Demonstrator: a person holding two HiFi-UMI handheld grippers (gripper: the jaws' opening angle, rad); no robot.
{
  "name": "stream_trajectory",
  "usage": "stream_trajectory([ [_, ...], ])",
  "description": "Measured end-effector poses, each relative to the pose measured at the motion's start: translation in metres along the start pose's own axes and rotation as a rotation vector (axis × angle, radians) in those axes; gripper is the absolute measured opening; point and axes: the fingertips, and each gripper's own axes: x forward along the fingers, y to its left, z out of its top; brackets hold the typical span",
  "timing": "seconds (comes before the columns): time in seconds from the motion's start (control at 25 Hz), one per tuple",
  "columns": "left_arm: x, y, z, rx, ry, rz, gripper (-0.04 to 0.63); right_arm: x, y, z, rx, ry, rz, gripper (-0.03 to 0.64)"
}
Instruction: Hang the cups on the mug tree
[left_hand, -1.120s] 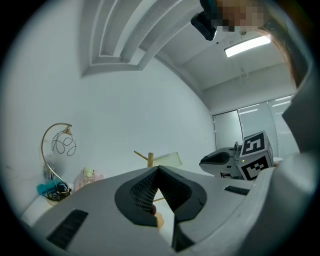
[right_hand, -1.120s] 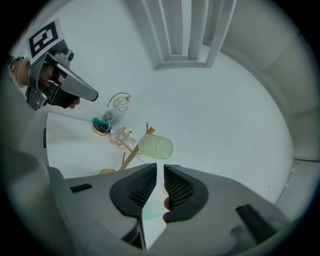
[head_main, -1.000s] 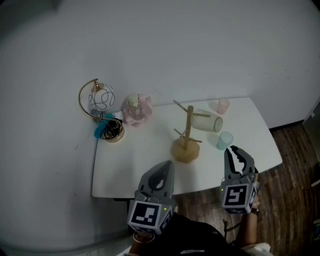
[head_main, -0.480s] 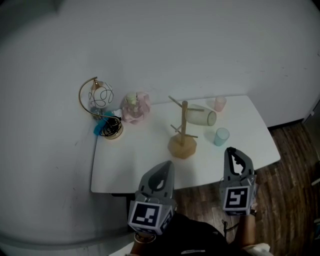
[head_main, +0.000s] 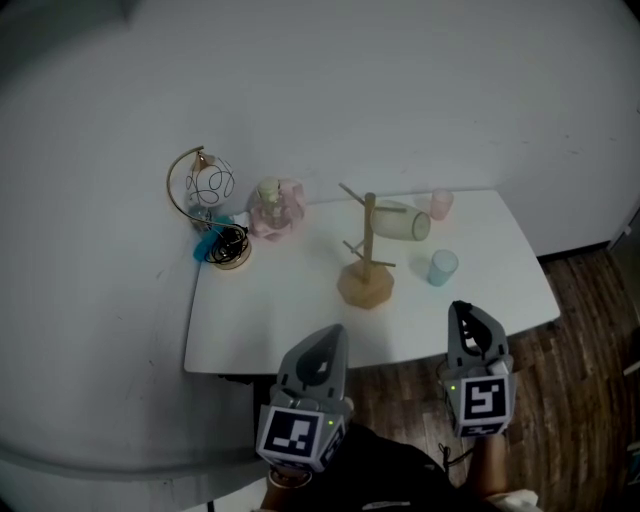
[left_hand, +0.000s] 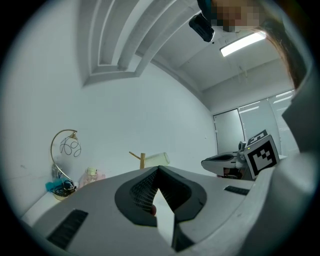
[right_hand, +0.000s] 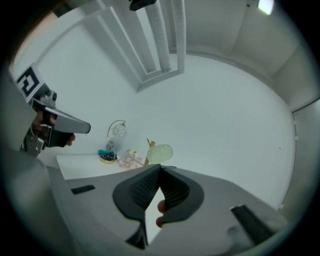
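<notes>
In the lower part of the head view, the left claw (head_main: 334, 332) is held fully closed with nothing between its jaws. The right claw (head_main: 461, 308) is likewise closed and empty. At frame centre, the mug tree (head_main: 366, 270) is stood on the table (head_main: 270, 320), and a pale green cup (head_main: 402, 222) is carried sideways on an upper peg. A blue cup (head_main: 442, 267) and a pink cup (head_main: 441, 204) are placed to its right.

The front of the table (head_main: 280, 320) is open room. In the middle stands the mug tree (head_main: 367, 262) with a cup (head_main: 400, 221) on it. A blue cup (head_main: 443, 267) sits near its right. A lamp (head_main: 212, 205) and pink bottle (head_main: 275, 208) crowd the upper left.
</notes>
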Motion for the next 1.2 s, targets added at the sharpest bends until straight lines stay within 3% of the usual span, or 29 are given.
stream_trajectory([
  [0.24, -0.016, -0.008, -0.003, -0.004, 0.001, 0.010, 0.000, -0.017, 0.004, 0.007, 0.070, -0.042, 0.017, 0.003],
  [0.52, -0.022, -0.020, -0.010, 0.036, 0.022, 0.006, 0.000, -0.027, 0.012, 0.006, 0.038, -0.047, 0.030, 0.003],
  [1.2, -0.005, -0.038, -0.012, 0.005, -0.002, 0.020, 0.000, -0.051, 0.009, 0.007, 0.024, -0.098, 0.034, 0.003],
])
